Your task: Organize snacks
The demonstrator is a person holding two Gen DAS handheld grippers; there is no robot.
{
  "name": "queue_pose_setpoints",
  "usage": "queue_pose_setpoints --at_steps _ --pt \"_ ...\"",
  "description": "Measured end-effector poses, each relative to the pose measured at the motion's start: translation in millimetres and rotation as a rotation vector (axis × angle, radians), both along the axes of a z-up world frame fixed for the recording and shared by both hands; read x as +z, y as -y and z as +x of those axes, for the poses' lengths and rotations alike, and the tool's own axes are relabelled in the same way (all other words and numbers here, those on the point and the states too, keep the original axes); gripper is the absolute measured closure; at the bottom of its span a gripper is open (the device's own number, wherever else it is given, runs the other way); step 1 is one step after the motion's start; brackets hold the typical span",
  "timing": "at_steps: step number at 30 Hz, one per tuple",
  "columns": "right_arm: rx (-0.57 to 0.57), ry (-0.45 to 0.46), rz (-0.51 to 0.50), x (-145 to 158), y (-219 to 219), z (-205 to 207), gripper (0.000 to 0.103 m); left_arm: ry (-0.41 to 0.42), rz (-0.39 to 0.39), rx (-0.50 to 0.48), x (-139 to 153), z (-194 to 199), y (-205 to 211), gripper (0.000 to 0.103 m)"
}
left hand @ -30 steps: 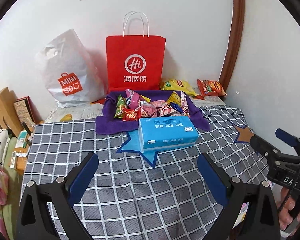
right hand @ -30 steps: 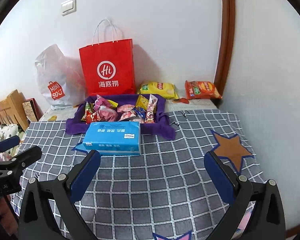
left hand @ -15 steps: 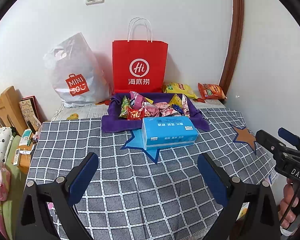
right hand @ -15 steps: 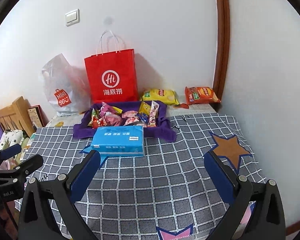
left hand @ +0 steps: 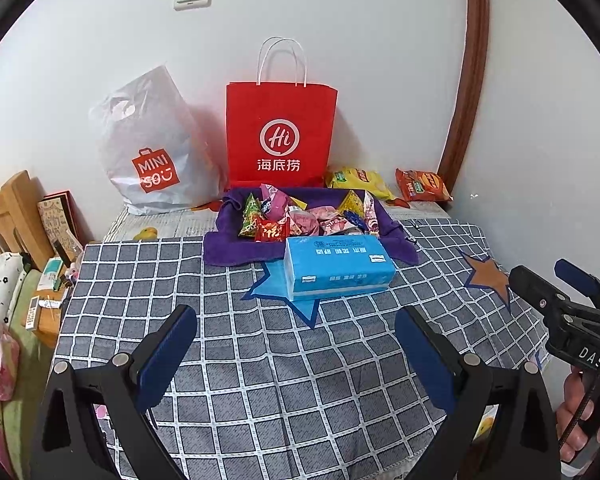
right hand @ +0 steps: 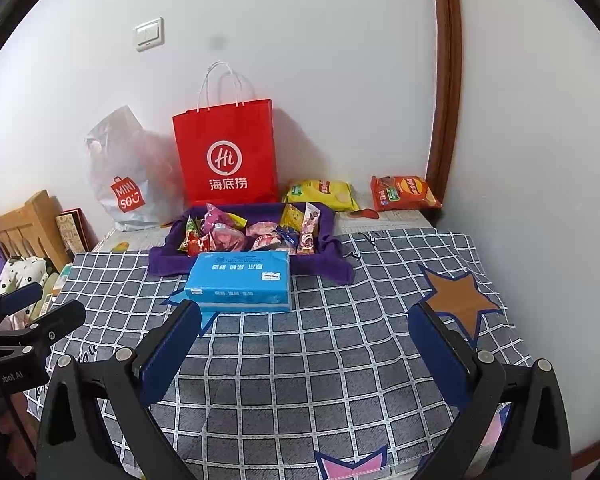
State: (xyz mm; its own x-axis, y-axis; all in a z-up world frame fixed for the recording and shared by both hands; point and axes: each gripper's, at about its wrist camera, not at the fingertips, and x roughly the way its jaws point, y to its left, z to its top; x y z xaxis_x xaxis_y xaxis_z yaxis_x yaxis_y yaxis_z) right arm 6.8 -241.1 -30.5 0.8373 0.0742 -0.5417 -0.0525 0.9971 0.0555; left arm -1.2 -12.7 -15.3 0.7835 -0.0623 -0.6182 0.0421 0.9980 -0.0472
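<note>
Left wrist view: the left gripper (left hand: pixel 296 344), jaws wide apart and empty, hangs over the checked tabletop (left hand: pixel 260 360). Small snacks (left hand: pixel 300 220) lie heaped on a purple cloth (left hand: pixel 236 248) behind a blue tissue box (left hand: pixel 338 266).

Right wrist view: the right gripper (right hand: pixel 304 344), likewise spread and empty. Bags read "Hi" (right hand: pixel 226 152) and "MINISO" (right hand: pixel 126 172); two chip packets (right hand: pixel 322 194) lie apart, so sorting looks unsettled.
</note>
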Motion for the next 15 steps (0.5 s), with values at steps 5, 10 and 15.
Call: queue_pose_setpoints --at_steps 5,10,15 --pt "0.003 0.005 -0.001 1.4 0.0 -1.8 0.001 0.004 0.001 -0.004 0.7 -1.1 2.1 0.003" --pt "0.005 0.009 0.001 2.5 0.0 -2.9 0.001 0.007 0.002 -0.008 1.4 -1.6 3.3 0.003" --pt "0.007 0.014 0.005 4.1 1.0 -3.9 0.001 0.008 0.003 -0.013 2.2 -2.2 4.7 0.003"
